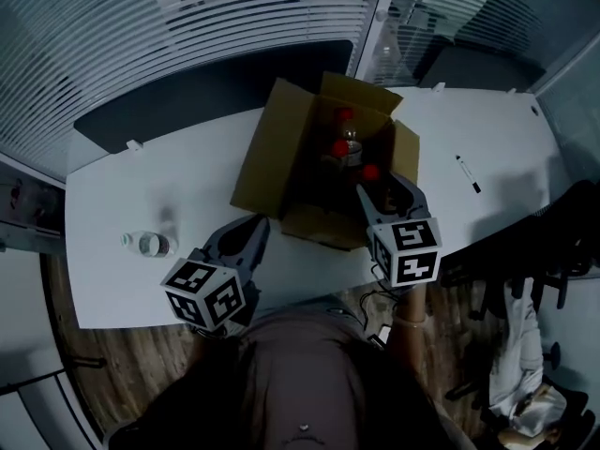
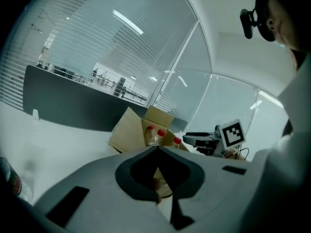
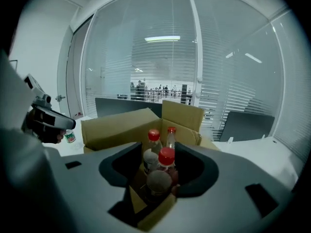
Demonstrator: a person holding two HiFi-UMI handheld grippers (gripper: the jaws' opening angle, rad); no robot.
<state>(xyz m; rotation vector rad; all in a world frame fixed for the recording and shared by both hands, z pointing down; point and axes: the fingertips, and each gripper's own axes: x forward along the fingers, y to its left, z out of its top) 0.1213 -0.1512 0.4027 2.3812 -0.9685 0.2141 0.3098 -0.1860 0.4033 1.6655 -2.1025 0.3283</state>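
An open cardboard box (image 1: pixel 272 148) stands mid-table holding three clear bottles with red caps. My right gripper (image 1: pixel 382 193) hangs open over the box's near right corner. Its jaws stand on either side of the nearest bottle (image 3: pixel 165 160), and no grip on it shows. The other two bottles (image 3: pixel 153 139) stand behind it in the box (image 3: pixel 116 125). My left gripper (image 1: pixel 258 228) is shut on nothing above the table, just left of the box's near flap. Through the left gripper (image 2: pixel 158 148) I see the box (image 2: pixel 129 132) and the right gripper (image 2: pixel 206 140).
One loose bottle (image 1: pixel 150 244) lies on the white table (image 1: pixel 122 186) to the left of my left gripper. A black pen (image 1: pixel 469 174) rests at the right. A dark panel (image 1: pixel 187 92) lines the far edge. An office chair (image 1: pixel 553 242) stands off the right end.
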